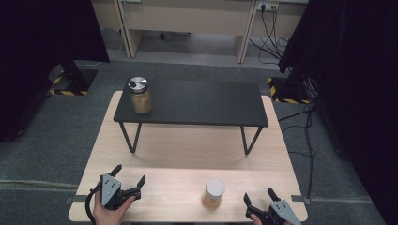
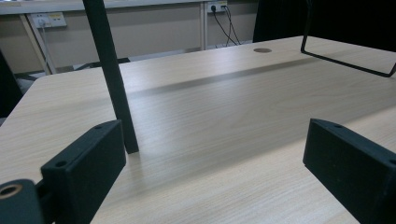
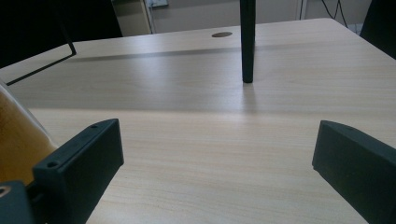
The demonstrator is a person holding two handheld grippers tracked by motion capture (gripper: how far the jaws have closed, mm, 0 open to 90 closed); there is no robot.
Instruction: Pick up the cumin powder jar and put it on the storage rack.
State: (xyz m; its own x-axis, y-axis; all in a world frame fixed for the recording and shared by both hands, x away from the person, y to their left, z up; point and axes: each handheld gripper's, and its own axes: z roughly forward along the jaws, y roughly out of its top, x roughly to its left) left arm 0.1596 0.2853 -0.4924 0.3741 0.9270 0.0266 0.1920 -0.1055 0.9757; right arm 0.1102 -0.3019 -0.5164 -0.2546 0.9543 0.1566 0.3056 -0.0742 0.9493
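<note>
We hold our two grippers low at the near edge of the surface (image 1: 187, 159), and nothing is picked up yet. The near jar (image 1: 214, 192) with the pale lid stands on the wood, just to the left of our right gripper (image 1: 259, 197). It is close to that gripper but not touching it. In the right gripper view we see the jar's tan side (image 3: 16, 140) just past the left jaw, not between the jaws.

Our right gripper has its jaws spread wide with only bare wood between them. Our left gripper (image 1: 129, 174) is spread wide too, and it holds nothing. It sits well to the left of the near jar.

A black shelf (image 1: 197, 105) stands behind the near jar, farther from us. On the shelf's left end stands a second jar (image 1: 140, 95) with a shiny lid. We also see one thin shelf leg (image 2: 112, 79) ahead of our left gripper.

We think this is the very start: getting ready to grab the near jar. Next, our right gripper needs to slide left so the jar sits between its jaws. Then the jaws need to press on the jar's sides, below the lid. We must go gently, so we do not knock the jar over. The jar looks smooth, so the grip must be firm.
</note>
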